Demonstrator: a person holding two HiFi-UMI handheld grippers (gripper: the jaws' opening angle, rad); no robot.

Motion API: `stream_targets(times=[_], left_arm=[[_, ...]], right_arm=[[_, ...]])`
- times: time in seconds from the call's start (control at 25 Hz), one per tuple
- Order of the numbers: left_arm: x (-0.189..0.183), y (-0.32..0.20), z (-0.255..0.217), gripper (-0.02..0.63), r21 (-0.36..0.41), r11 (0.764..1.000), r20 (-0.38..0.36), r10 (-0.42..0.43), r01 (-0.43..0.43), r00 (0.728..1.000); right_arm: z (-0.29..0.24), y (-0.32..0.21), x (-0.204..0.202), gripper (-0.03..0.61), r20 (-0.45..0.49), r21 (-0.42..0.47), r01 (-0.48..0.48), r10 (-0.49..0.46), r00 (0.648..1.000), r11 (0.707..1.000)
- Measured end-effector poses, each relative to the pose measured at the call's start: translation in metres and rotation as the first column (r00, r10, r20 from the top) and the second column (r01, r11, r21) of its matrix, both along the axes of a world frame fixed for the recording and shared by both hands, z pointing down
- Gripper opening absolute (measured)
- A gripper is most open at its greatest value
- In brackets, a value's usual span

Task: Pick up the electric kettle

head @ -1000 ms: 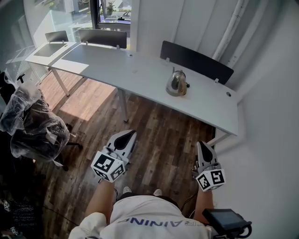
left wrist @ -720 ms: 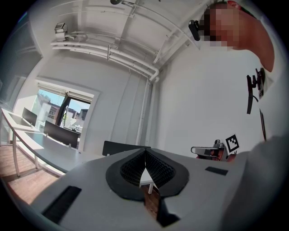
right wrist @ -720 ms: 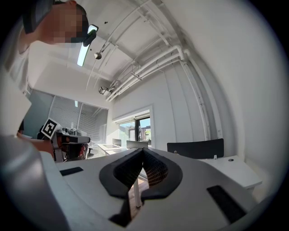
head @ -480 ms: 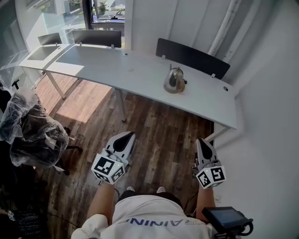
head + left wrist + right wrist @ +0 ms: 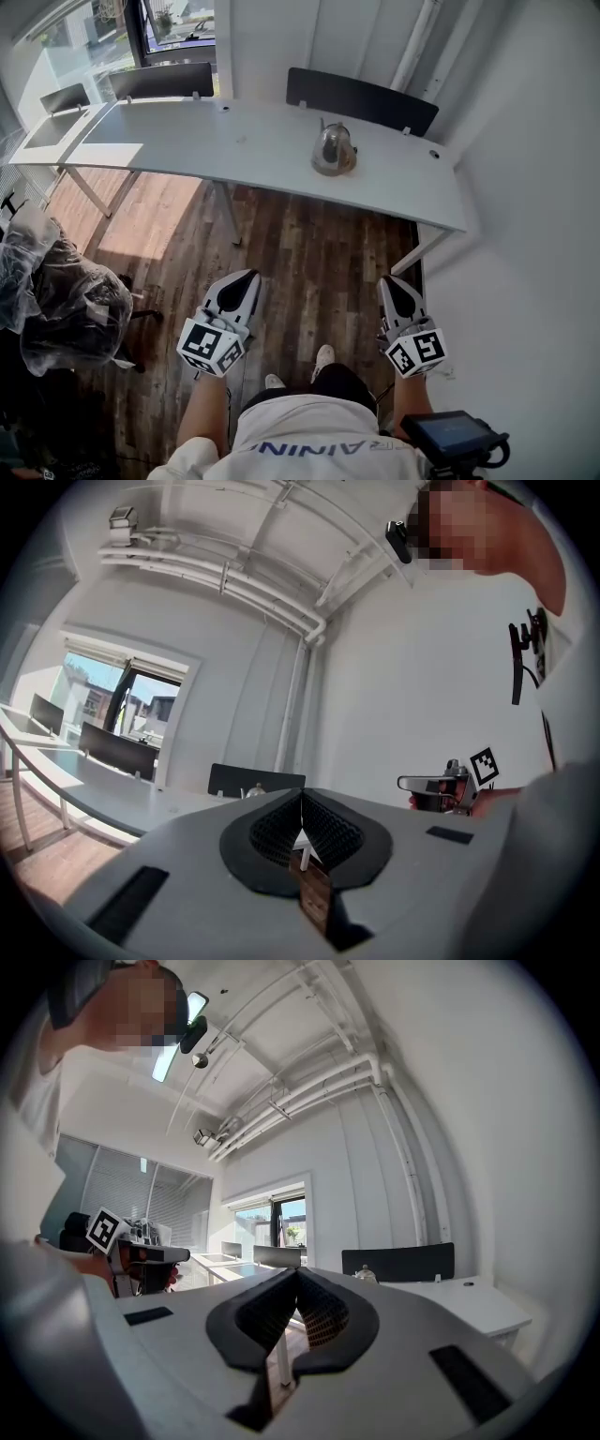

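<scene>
White desk [image 5: 234,150], wood floor [image 5: 319,253], wrapped chair [image 5: 56,300]

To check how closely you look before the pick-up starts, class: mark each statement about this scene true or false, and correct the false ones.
1. The electric kettle stands on the white desk. True.
2. The left hand-held gripper grips the kettle. False: it is shut on nothing and is held over the floor, short of the desk.
3. The right hand-held gripper has its jaws shut. True.
4. The floor is covered in grey carpet. False: it is wooden boards.
</scene>
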State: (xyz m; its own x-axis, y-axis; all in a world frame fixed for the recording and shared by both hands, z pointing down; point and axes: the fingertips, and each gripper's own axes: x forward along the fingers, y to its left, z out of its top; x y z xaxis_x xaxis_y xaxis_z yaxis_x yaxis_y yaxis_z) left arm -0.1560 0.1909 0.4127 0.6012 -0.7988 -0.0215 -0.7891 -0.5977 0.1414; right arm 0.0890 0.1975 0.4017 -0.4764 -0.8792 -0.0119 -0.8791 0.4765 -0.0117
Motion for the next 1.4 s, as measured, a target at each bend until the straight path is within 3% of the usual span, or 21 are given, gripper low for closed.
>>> stream_targets(times=[0.48,1.12,1.4], left_arm=[[0.025,-0.061,-0.002,0.015,0.003,1.000,0.025,0.022,-0.022,0.999],[0.120,-0.260,-0.026,0.015,-0.010,0.999,0.049,-0.031,0.031,0.998],[0.150,-0.316,-0.029,0.015,-0.030,0.999,0.065,-0.039,0.041,0.997]], right_arm=[[0.004,-0.066,0.018,0.009,0.028,0.006,-0.001,0.001,1.000,1.000],[0.004,-0.271,0.108,0.009,0.064,-0.016,0.056,-0.055,0.996,0.998],[0.012,-0.332,0.128,0.009,0.094,-0.047,0.093,-0.088,0.992,0.995]])
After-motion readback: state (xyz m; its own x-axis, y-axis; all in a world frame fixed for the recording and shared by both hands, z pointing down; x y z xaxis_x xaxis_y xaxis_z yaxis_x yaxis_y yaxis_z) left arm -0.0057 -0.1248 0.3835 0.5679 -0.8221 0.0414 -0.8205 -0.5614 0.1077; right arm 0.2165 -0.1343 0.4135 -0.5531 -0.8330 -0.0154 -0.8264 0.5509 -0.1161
